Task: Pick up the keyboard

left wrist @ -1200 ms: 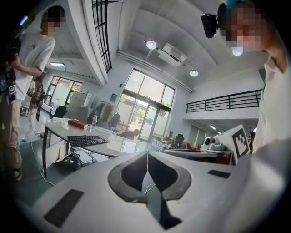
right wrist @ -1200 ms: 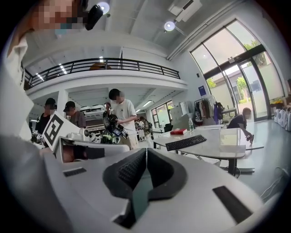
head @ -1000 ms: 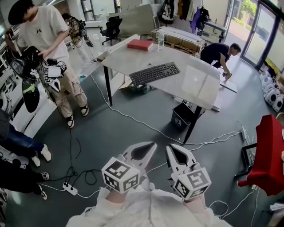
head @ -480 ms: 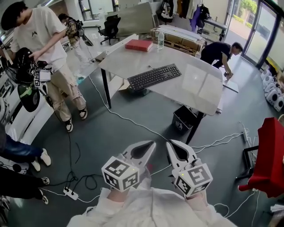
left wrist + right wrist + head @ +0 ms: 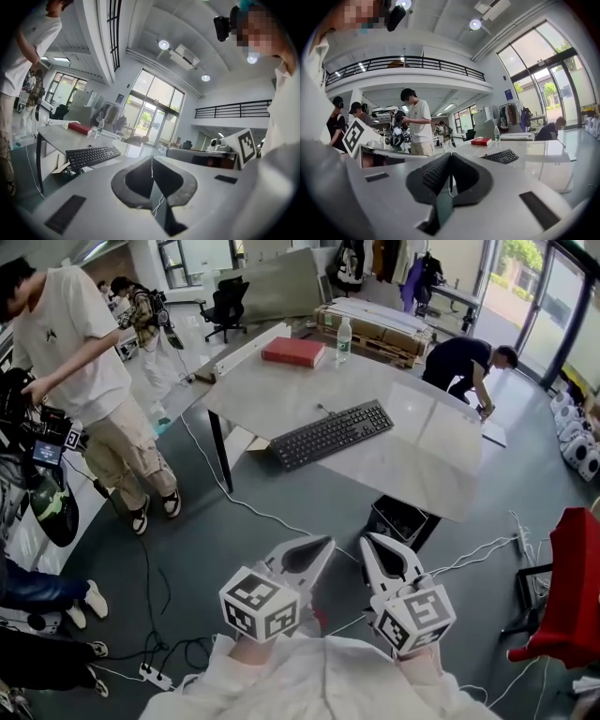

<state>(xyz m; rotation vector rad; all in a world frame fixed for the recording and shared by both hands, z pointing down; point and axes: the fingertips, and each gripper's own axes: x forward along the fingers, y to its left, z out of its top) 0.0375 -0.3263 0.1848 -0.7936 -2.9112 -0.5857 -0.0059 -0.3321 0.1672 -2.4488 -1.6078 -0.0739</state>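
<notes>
Left gripper [image 5: 325, 542], right gripper [image 5: 368, 540] side by side toward keyboard [image 5: 332, 433], fingers clenched empty.

Black keyboard [image 5: 332, 433] lies flat, angled, on the grey table [image 5: 441, 474]

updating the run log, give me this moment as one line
phase: pre-grasp | left gripper: shut, empty | right gripper: shut, empty | keyboard: flat on table, untouched, well ahead of both grippers
</notes>
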